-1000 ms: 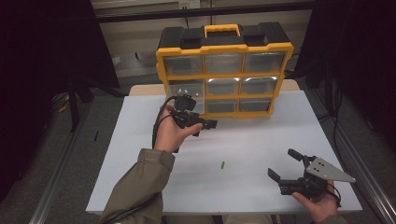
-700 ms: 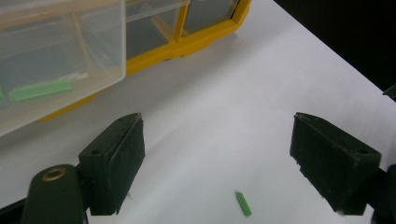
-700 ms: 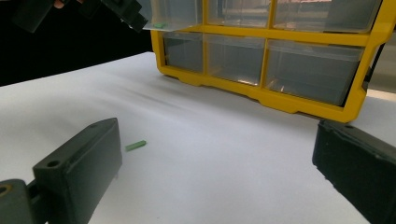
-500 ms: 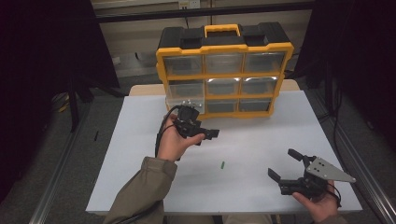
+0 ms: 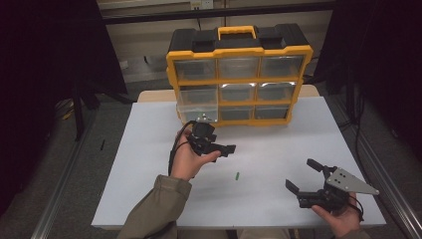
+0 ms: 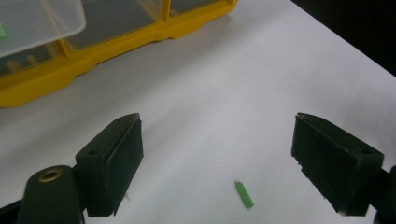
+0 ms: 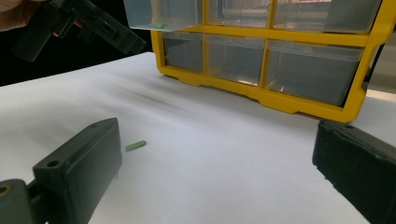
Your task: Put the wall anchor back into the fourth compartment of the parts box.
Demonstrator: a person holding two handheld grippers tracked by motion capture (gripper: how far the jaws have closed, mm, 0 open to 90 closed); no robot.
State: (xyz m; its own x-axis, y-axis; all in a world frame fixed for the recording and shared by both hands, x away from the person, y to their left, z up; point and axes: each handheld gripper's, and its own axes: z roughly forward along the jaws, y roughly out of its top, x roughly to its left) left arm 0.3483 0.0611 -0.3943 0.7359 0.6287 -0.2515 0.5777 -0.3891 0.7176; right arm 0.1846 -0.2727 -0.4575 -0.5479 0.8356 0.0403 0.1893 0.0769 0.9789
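The small green piece [image 5: 237, 175] lies flat on the desk [image 5: 149, 149], just right and nearer of the left tongs [image 5: 226, 149], whose jaws gape wide and empty.

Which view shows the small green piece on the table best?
The left gripper view: the green piece lies close, sharp, between the open jaws on the white table. The right gripper view shows it farther off, beside one jaw. The high view shows only a tiny green mark between the two hands.
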